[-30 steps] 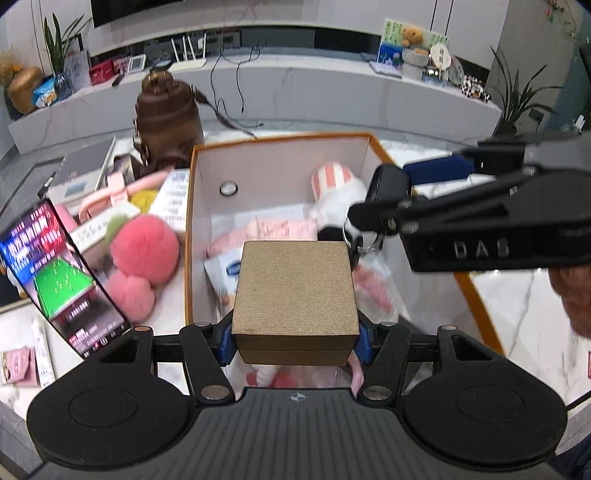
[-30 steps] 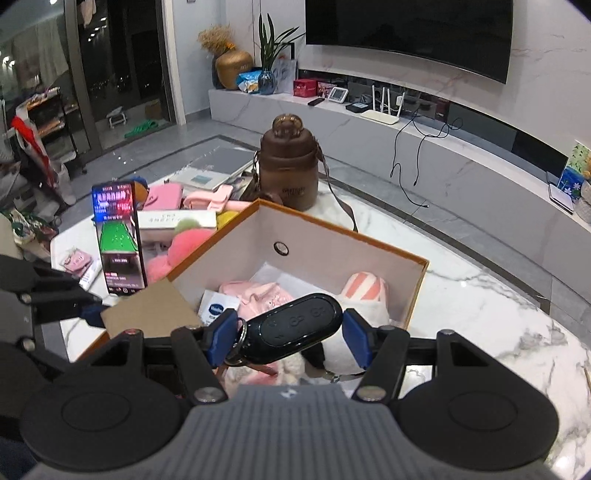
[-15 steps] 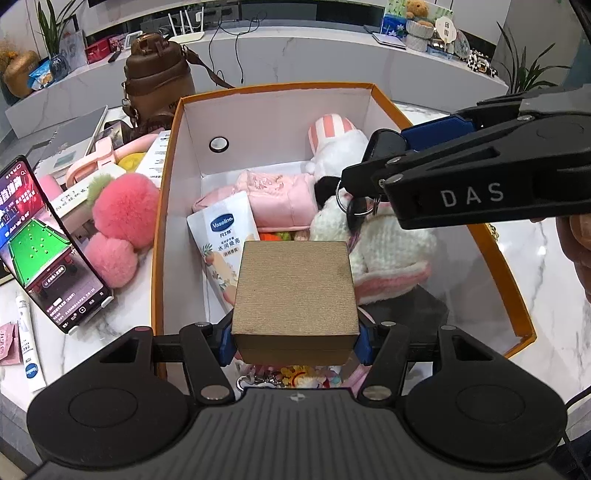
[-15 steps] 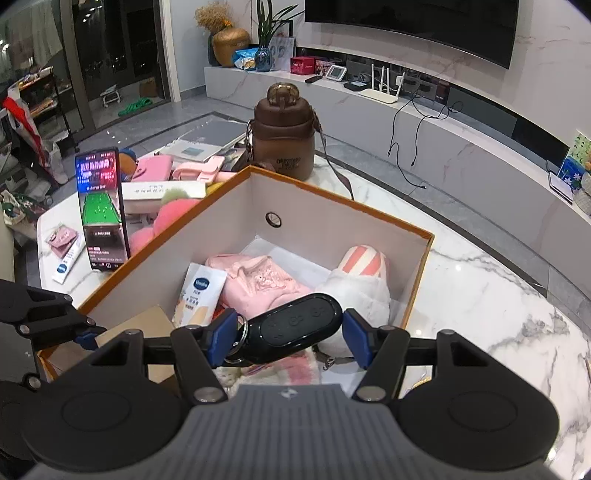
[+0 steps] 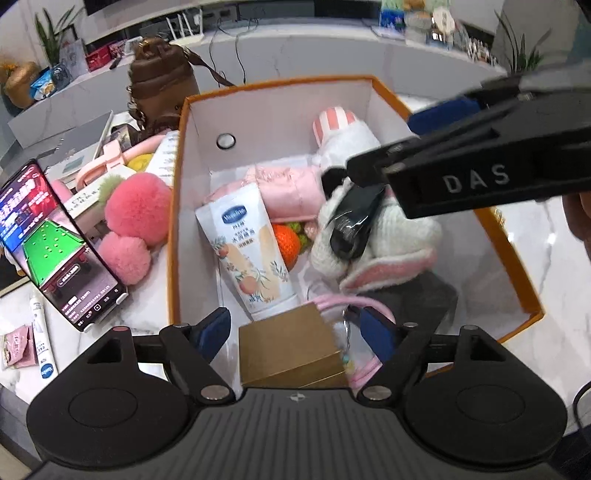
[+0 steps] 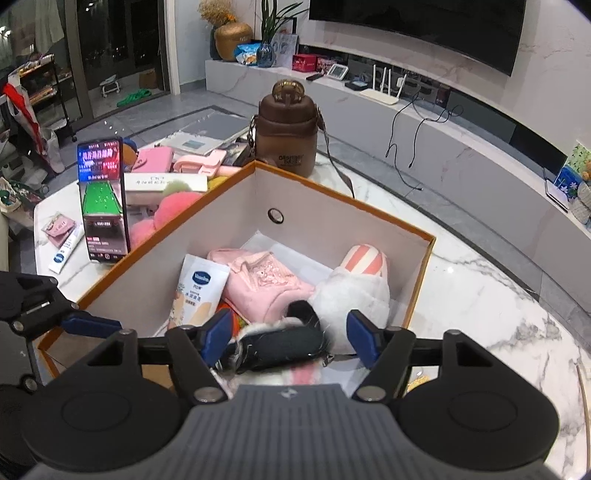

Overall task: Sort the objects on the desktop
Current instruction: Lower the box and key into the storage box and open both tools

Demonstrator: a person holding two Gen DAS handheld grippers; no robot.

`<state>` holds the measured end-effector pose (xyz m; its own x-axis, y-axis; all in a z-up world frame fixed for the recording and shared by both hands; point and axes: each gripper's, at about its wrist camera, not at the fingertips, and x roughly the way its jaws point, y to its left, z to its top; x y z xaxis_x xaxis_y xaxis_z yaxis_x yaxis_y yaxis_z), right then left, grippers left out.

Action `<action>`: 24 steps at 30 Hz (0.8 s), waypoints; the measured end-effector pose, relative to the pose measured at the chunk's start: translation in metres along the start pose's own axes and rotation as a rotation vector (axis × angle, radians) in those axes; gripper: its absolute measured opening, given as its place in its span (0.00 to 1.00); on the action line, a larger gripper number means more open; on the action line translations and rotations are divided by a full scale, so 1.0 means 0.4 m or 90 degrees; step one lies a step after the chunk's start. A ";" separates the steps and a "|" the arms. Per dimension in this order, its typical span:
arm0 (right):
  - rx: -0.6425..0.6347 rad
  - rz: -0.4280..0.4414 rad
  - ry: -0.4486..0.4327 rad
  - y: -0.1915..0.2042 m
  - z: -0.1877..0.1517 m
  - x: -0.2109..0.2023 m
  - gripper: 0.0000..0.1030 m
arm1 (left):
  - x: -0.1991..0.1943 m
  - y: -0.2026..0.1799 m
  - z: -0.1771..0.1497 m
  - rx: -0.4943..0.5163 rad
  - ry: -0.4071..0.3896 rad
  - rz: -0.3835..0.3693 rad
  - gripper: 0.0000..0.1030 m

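Both grippers, left and right, angle downward, fingers opening

The orange-edged box is open on top, so a gripper can come in only from above. Inside, the white plush rabbit, pink cloth and lotion tube fill most of the floor. Bare floor remains along the far wall, perhaps also at the right corner. The right gripper crosses above the box. Outside to the left, the standing phone and pink pompoms crowd the table.

A home living room: wall television, long marble media console, potted plants, marble table
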<state>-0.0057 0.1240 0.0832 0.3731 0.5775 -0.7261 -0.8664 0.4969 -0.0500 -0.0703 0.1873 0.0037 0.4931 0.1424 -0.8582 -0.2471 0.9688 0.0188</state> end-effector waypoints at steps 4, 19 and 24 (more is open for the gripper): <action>0.016 -0.007 -0.023 -0.008 -0.002 -0.034 0.73 | -0.045 0.022 -0.012 -0.046 -0.059 0.009 0.90; 0.044 -0.047 -0.057 0.024 -0.080 -0.153 0.84 | -0.176 0.049 -0.036 -0.160 -0.189 0.061 0.95; 0.038 -0.056 -0.063 0.057 -0.112 -0.178 0.87 | -0.215 0.053 -0.053 -0.186 -0.230 0.059 0.95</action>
<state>-0.0670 0.0652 0.1031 0.4808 0.5895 -0.6491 -0.8087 0.5843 -0.0684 -0.1356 0.1911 0.0669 0.7036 0.3367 -0.6258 -0.5021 0.8587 -0.1025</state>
